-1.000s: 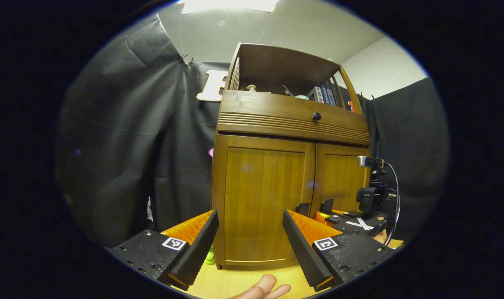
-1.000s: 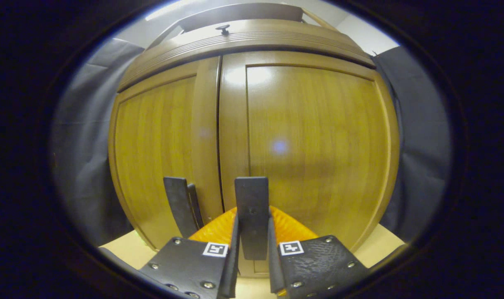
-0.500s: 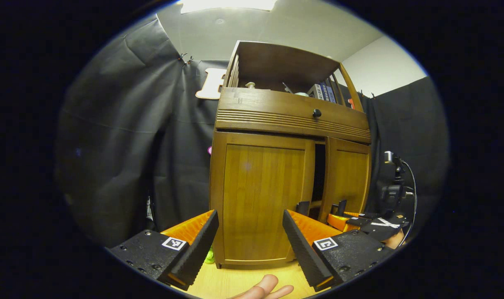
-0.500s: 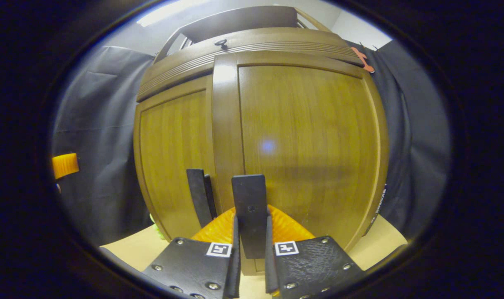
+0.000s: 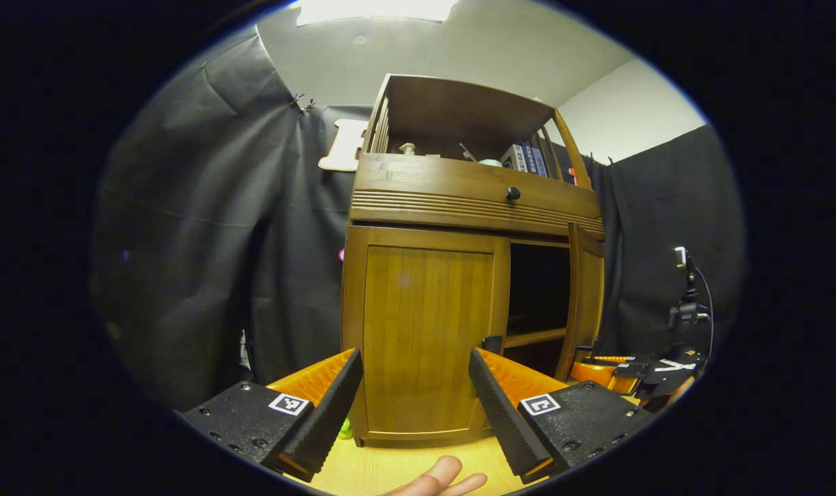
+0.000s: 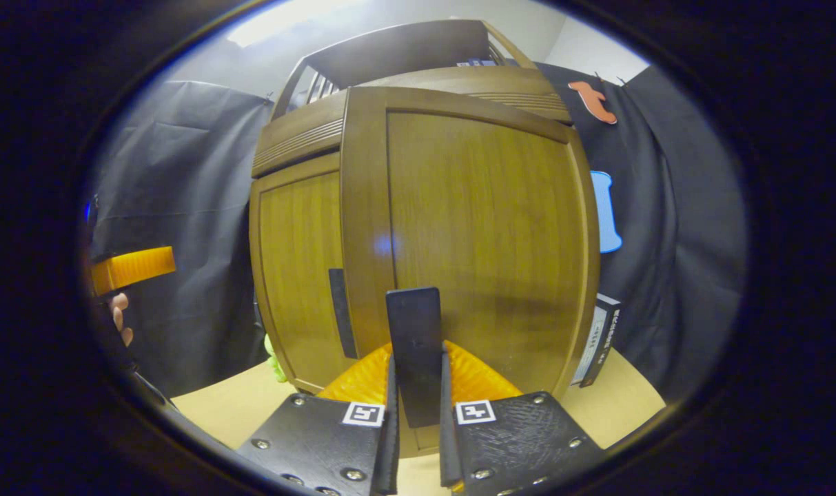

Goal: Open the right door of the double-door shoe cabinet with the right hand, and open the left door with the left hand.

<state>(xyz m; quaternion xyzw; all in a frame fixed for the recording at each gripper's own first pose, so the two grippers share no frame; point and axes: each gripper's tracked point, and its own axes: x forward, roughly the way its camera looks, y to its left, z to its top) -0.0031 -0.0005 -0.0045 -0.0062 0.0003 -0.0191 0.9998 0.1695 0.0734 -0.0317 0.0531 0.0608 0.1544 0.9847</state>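
The shoe cabinet (image 5: 459, 303) stands on a pale wooden floor (image 5: 390, 468), all warm brown wood with a straight vertical grain on its panels. Its right door (image 6: 473, 241) is swung out wide, seen edge-on in the left gripper view, with dark shelves showing in the opening. The right gripper (image 6: 415, 386) is pressed together on that door's flat dark handle (image 6: 413, 351), both fingers clamped against the slim upright bar. The left door (image 5: 428, 337) sits flush and closed, framed panel smooth and slightly glossy. The left gripper (image 5: 412, 386) hangs in front of it, spread wide, ribbed pads facing each other and touching nothing. Above the doors runs a grooved drawer front with a small round dark knob (image 5: 512, 194). On the open shelf up top stand a few books (image 5: 524, 158); their spines are too small to read. Square printed markers sit on both grippers' bodies.
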